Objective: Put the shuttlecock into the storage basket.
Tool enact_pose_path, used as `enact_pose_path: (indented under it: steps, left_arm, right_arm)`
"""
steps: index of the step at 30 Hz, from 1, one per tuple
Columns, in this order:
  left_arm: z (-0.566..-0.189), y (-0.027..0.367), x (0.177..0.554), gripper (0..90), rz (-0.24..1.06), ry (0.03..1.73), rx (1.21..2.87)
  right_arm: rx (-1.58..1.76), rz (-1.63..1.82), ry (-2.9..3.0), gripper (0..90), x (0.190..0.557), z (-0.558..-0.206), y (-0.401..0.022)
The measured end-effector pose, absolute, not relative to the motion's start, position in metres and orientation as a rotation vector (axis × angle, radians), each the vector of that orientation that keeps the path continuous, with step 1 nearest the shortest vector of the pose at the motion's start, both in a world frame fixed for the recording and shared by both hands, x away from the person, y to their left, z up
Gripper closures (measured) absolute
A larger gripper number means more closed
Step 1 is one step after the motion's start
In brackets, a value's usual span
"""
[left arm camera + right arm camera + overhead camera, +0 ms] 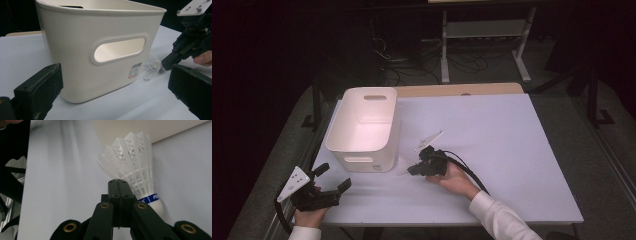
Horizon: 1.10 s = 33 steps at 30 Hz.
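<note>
Shuttlecock (135, 170) of white plastic lies on the pale surface (512, 150) just ahead of the right gripper (119, 185), whose two black jaws are pressed flat together with nothing between them. In the right gripper view the closed tips sit in front of the lower part of the skirt, and the round white cork with its blue band lies just to the right of the jaws; whether the tips touch the skirt I cannot tell. Beyond the shuttlecock, farther along the line of these jaws, stands the white bin (364, 125), and the feather end of the shuttlecock comes very close to its lower wall. In the high view the right gripper (414, 170) is low over the surface beside the near right corner of the bin, and the person's hand (454, 180) in a white sleeve holds it from behind. The left gripper (334, 175) is well apart from it, near the front edge of the surface, with its jaws standing wide open and holding nothing. In the left gripper view the bin (82, 50) with its oval handle hole and small barcode label stands ahead, between the two spread jaws, and the shuttlecock (151, 67) lies ahead and to the right, beside the bin's corner, with the right gripper (166, 63) next to it.
</note>
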<state>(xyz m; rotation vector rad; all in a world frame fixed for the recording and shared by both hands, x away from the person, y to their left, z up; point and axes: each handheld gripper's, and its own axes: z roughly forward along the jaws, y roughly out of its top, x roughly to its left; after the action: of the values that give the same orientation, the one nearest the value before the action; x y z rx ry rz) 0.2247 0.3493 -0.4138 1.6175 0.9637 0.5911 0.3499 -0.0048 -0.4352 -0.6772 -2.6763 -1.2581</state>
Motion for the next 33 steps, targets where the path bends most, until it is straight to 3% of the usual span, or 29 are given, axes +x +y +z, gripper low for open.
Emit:
enact_pose_path:
  steps: [19, 28, 33]
  left_arm:
    - [-0.414, 0.349, 0.225, 0.0, 0.591, 0.964, 1.62]
    - [-0.414, 0.349, 0.225, 0.0, 0.589, 0.964, 1.622]
    - [-0.414, 0.349, 0.225, 0.0, 0.589, 0.963, 1.62]
  right_arm:
    - [-0.778, -1.338, -2.655, 88.4, 0.369, -0.424, -0.019]
    - [-0.779, -1.368, -2.616, 77.6, 0.372, -0.418, -0.029]
    - [-0.794, -1.401, -2.613, 63.3, 0.372, -0.413, -0.034]
